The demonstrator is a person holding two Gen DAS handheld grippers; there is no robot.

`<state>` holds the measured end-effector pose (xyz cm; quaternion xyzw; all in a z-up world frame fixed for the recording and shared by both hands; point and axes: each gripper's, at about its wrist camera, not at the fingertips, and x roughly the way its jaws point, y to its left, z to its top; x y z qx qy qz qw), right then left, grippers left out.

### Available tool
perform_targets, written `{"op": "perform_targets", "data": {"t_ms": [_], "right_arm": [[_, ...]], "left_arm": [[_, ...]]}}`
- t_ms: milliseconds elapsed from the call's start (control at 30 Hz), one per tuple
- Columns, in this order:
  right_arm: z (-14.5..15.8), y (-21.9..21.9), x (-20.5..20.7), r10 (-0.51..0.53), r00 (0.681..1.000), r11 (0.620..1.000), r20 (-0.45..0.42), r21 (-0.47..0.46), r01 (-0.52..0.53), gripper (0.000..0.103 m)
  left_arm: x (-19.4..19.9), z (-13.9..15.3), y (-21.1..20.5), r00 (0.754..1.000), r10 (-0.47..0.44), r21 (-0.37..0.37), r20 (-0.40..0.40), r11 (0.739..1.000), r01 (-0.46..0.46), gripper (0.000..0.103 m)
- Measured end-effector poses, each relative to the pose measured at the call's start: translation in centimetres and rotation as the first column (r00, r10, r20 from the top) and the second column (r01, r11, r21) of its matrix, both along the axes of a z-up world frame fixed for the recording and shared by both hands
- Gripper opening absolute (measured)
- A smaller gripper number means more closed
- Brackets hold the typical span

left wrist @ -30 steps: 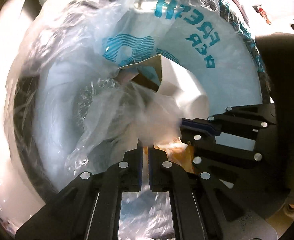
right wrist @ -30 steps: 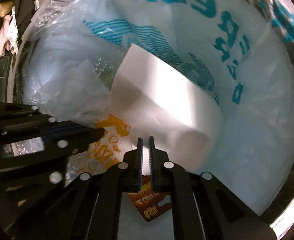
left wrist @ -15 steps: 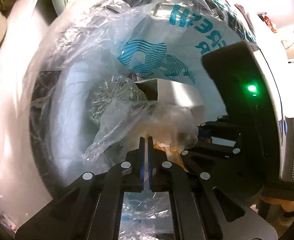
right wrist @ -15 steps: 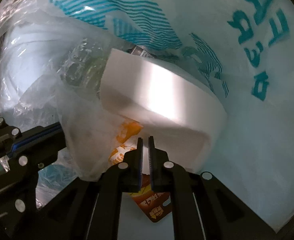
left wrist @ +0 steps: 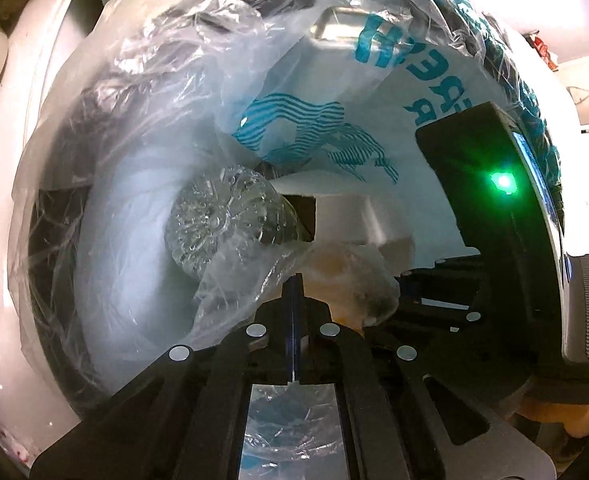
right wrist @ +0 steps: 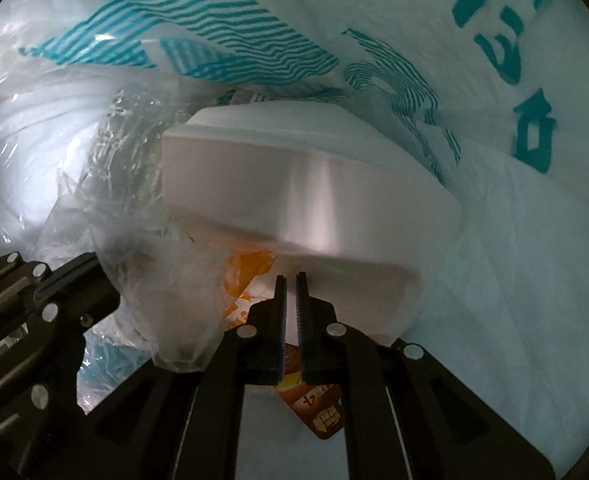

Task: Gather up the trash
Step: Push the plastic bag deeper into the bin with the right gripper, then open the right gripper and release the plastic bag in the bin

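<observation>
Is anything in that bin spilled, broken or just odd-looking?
Nothing looks spilled or broken. Inside the bin liner a white foam box lies tilted beside a clear plastic bottle, as tossed trash would. The left gripper pinches a thin clear bag; the right gripper pinches an orange wrapper.

white foam box (right wrist: 314, 196), clear bottle (left wrist: 218, 224), inside bag (right wrist: 514, 280)

Glossy crinkled plastic bag (left wrist: 182, 92), smooth matt white foam box (right wrist: 306, 200).
</observation>
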<state>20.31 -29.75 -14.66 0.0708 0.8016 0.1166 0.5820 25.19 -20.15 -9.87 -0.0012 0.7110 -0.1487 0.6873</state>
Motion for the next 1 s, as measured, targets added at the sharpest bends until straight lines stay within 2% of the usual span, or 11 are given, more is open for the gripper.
{"op": "perform_targets", "data": {"t_ms": [100,233,300,467,533,667,733,800,867,1000], "right_arm": [[-0.3,-0.5,0.8,0.003,1.000,1.000,-0.017,0.008,-0.003,0.005],[-0.6,-0.9,1.9,0.008,1.000,1.000,-0.009,0.020,-0.008,0.005],[0.3,-0.6,1.8,0.034,0.999,0.999,0.032,0.006,-0.034,0.005],[3.9,1.2,1.7,0.100,0.986,0.995,0.130,0.001,-0.101,0.006],[5.3,1.3,1.7,0.090,0.981,0.996,0.174,0.001,-0.092,0.008],[7.4,1.5,1.2,0.091,0.970,0.996,0.226,-0.022,-0.088,0.008],[8.4,1.7,0.6,0.096,0.964,0.995,0.246,-0.045,-0.088,0.010],[9.4,1.9,0.0,0.097,0.957,0.995,0.274,-0.066,-0.082,0.021],[10.2,1.8,-0.4,0.097,0.949,0.994,0.299,-0.081,-0.076,0.050],[11.8,2.1,-1.4,0.067,0.936,0.996,0.347,-0.076,-0.043,0.050]], "left_arm": [[1.2,0.7,-0.2,1.000,0.000,0.010,0.009,1.000,0.000,0.000],[0.7,1.6,-0.2,1.000,0.003,-0.012,0.021,1.000,-0.002,0.000],[-1.3,2.5,0.2,1.000,0.007,-0.010,0.020,1.000,-0.007,0.000],[-2.1,5.8,2.0,0.998,0.026,-0.030,0.059,0.999,-0.024,0.001],[-2.3,7.2,2.7,0.996,0.035,-0.030,0.078,0.999,-0.033,0.007],[-2.4,8.7,3.1,0.993,0.032,-0.027,0.115,0.999,-0.029,0.027],[-2.8,9.5,3.3,0.990,0.027,-0.027,0.137,0.999,-0.023,0.033],[-3.3,9.9,3.5,0.987,0.020,-0.024,0.162,1.000,-0.016,0.042],[-3.3,9.6,3.7,0.984,0.017,-0.029,0.176,1.000,-0.012,0.049],[-3.9,10.5,4.2,0.980,0.007,-0.035,0.198,0.999,0.000,0.051]]}}
